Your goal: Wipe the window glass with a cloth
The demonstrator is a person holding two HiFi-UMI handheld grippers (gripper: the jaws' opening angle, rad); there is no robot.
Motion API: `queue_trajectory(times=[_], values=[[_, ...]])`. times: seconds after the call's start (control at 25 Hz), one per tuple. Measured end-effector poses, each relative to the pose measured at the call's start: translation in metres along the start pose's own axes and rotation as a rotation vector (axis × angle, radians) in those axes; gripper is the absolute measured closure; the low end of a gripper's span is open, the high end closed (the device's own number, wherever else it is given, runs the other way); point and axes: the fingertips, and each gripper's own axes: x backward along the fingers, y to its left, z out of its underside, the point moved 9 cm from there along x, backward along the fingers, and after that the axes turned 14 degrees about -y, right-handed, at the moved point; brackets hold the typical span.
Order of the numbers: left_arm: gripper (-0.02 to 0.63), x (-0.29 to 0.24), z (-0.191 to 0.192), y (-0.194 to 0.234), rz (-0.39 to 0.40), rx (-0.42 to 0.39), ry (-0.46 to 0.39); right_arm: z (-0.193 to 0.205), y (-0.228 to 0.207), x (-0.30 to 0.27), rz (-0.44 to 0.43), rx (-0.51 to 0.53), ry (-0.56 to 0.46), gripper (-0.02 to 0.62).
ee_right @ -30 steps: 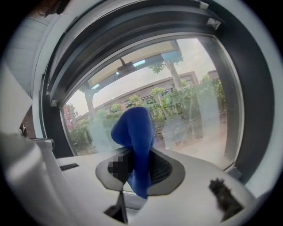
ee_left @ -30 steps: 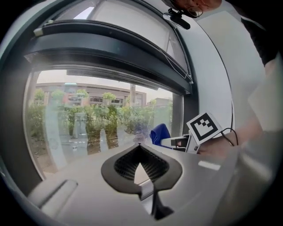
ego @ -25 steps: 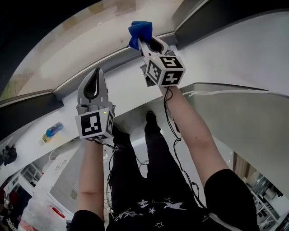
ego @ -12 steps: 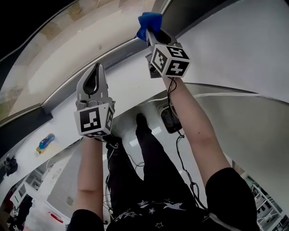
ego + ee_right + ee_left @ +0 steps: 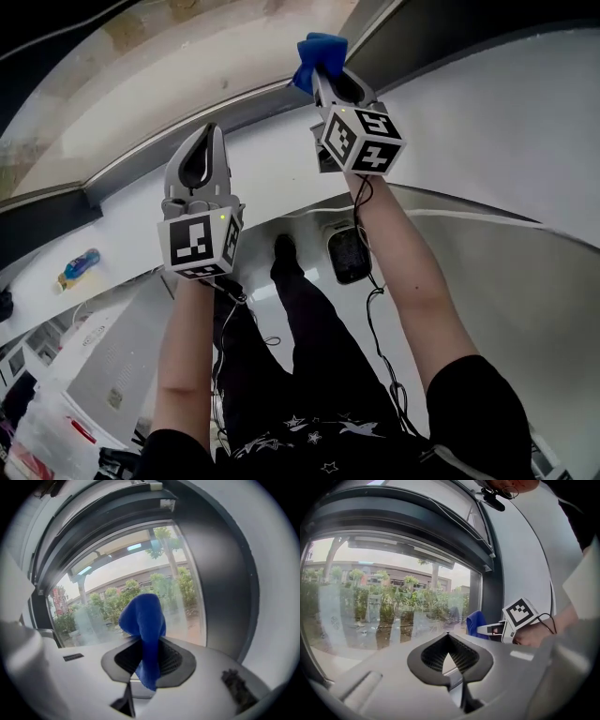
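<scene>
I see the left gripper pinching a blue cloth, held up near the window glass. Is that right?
Not quite: it is the right gripper that pinches the blue cloth, as the right gripper view shows. The left gripper is shut on nothing. The cloth is indeed up near the window glass.

the cloth was blue. the left gripper and right gripper were grey, their cubes patterned in black-and-white squares. the window frame was dark grey.
</scene>
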Motion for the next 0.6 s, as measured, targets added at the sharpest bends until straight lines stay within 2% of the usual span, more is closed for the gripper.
queue_trajectory(times=[0.2,0.36,0.48,0.6], values=[[0.600,0.050,0.013,0.050,-0.111,0.016,0.008,0.033,0.089,0.001,-0.151,-0.019,0.066,0.518],[0.600,0.104,0.024,0.114,-0.240,0.010,0.022,0.075,0.185,-0.010,-0.321,-0.034,0.149,0.518],[0.600,0.150,0.032,0.171,-0.338,-0.002,0.036,0.105,0.268,-0.020,-0.462,0.015,0.209,0.518],[0.601,0.188,0.038,0.222,-0.394,-0.015,0.053,0.132,0.340,-0.034,-0.573,0.055,0.238,0.518]])
